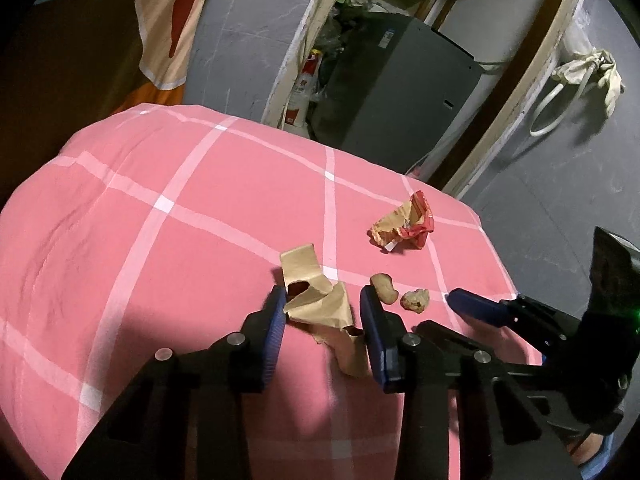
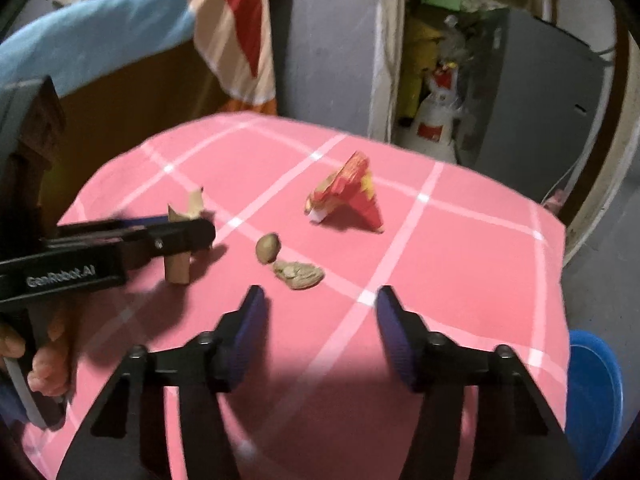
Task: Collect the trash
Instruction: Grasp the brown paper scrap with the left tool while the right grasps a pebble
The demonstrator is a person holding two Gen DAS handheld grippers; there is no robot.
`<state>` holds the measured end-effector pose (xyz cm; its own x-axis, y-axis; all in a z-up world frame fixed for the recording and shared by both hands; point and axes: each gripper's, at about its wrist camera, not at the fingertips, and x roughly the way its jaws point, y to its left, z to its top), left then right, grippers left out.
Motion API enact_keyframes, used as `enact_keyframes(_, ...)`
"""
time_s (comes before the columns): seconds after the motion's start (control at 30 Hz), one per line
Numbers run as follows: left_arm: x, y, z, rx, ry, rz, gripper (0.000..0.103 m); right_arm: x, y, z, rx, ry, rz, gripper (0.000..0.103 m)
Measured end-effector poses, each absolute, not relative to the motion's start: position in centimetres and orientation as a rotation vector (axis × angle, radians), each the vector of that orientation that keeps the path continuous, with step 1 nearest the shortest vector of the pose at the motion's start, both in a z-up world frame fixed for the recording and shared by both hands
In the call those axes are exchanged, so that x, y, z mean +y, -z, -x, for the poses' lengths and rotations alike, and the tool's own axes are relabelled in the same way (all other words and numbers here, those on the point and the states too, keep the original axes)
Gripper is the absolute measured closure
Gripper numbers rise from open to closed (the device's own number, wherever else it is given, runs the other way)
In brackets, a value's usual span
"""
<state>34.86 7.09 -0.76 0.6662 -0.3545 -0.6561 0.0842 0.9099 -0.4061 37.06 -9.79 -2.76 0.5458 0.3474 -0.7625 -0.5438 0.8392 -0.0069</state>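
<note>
Trash-collecting at its start: left gripper [image 1: 322, 320] narrowed around brown paper scrap [image 1: 316, 300], firm grip unclear; right gripper [image 2: 320, 320] open, empty; red wrapper [image 2: 352, 196], nutshells [image 2: 298, 274] uncollected on pink cloth [image 2: 460, 248]

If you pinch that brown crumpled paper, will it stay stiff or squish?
The brown crumpled paper will probably squish: it is already creased and folded between the left gripper fingers. It looks thin, so likely very light. A loose flap may droop or bend when lifted off the pink cloth.
</note>
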Motion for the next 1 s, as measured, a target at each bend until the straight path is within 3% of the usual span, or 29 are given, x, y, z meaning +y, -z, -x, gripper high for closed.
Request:
enact_keyframes(0.1,7.3,0.8,-34.9,0.807,0.252,0.369,0.073,-9.8,2.7,-37.7,0.861,-0.55,0.239,0.056)
enact_keyframes(0.37,7.4,0.9,-34.9,0.81,0.245,0.382,0.078,-8.7,2.6,-39.1,0.885,-0.569,0.248,0.079)
enact_keyframes(0.47,7.3,0.9,-34.9,0.809,0.243,0.379,0.079,-9.1,2.5,-38.8,0.882,-0.579,0.228,0.083)
enact_keyframes(0.7,6.9,0.6,-34.3,0.791,0.244,0.358,0.079,-9.6,2.6,-37.0,0.833,-0.571,0.218,0.085)
enact_keyframes(1.0,5.8,-2.2,-30.4,0.607,0.252,0.337,0.079,-13.3,0.8,-32.5,0.623,-0.513,0.115,0.085)
